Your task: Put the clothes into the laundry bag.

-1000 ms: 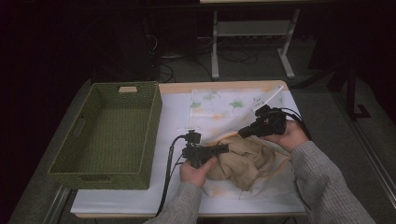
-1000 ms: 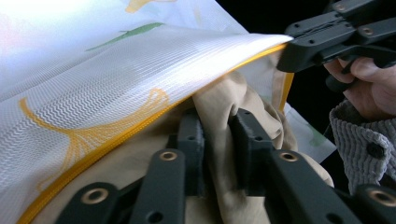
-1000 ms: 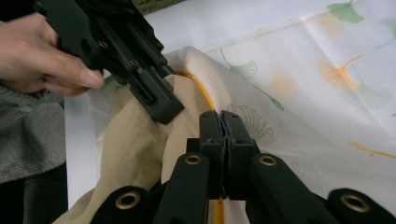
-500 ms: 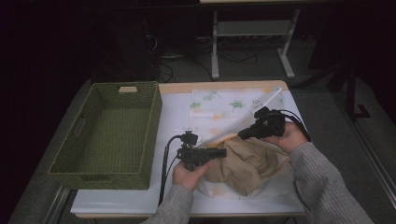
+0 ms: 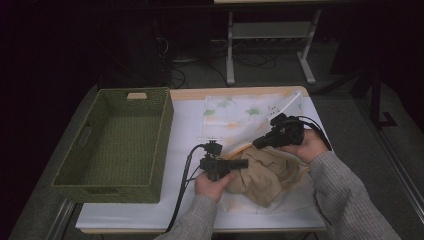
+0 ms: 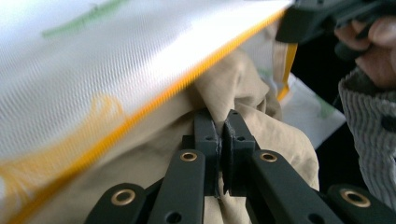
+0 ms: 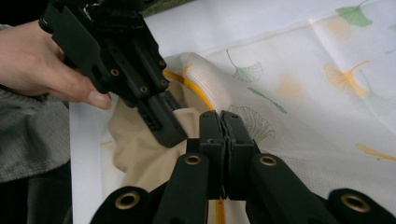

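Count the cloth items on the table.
2. A tan garment lies bunched near the front edge; a white leaf-print mesh bag is spread behind and partly over it. More could be hidden underneath.

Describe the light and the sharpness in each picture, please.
High view: dark room, lit table, all sharp. Left gripper view: white cloth up close is blurred and overexposed; fingers sharp. Right gripper view: even light, cloth print clear, near fingers slightly soft.
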Motion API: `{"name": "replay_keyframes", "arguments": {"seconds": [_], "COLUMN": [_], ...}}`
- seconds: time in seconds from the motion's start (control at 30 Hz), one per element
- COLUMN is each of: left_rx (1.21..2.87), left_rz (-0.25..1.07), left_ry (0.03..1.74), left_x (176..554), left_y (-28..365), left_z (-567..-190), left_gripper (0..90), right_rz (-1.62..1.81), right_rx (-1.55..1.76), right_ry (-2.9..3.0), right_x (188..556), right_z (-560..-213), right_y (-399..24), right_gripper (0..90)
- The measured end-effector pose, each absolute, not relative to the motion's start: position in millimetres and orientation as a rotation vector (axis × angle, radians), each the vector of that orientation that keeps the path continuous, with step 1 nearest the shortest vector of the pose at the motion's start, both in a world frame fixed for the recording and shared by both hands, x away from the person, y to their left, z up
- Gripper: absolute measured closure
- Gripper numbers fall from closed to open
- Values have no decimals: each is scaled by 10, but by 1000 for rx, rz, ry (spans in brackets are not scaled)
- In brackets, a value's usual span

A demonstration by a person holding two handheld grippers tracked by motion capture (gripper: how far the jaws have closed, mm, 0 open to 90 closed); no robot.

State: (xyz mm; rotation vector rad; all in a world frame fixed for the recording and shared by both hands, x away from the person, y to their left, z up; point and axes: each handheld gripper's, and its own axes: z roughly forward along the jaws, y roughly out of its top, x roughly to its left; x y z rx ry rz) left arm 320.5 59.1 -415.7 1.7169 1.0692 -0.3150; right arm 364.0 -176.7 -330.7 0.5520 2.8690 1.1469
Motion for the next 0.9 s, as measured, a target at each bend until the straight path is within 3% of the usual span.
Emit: {"name": "replay_keyframes", "arguments": {"seconds": [0.23, 0.63, 0.73, 0.9], "left_rx": [1681, 1744, 1754, 1823], "left_rz": [-250, -270, -275, -362], "left_ry": [1093, 1057, 1081, 1133], "left_x": [3270, 3085, 3070, 3047], "left_y": [621, 907, 1045, 1066], "left_z": [-4076, -3931, -3927, -4081], "left_gripper": [867, 710, 663, 475], "right_rz": [1173, 1124, 1121, 1118], "right_rx": [563, 601, 618, 609], "right_ry": [2852, 2879, 2878, 2877], "right_x": [3630, 3673, 3679, 3677], "right_z": [-3263, -3347, -3349, -3348], "right_y": [-1789, -1802, -1818, -1809], "right_gripper": [877, 874, 873, 873]}}
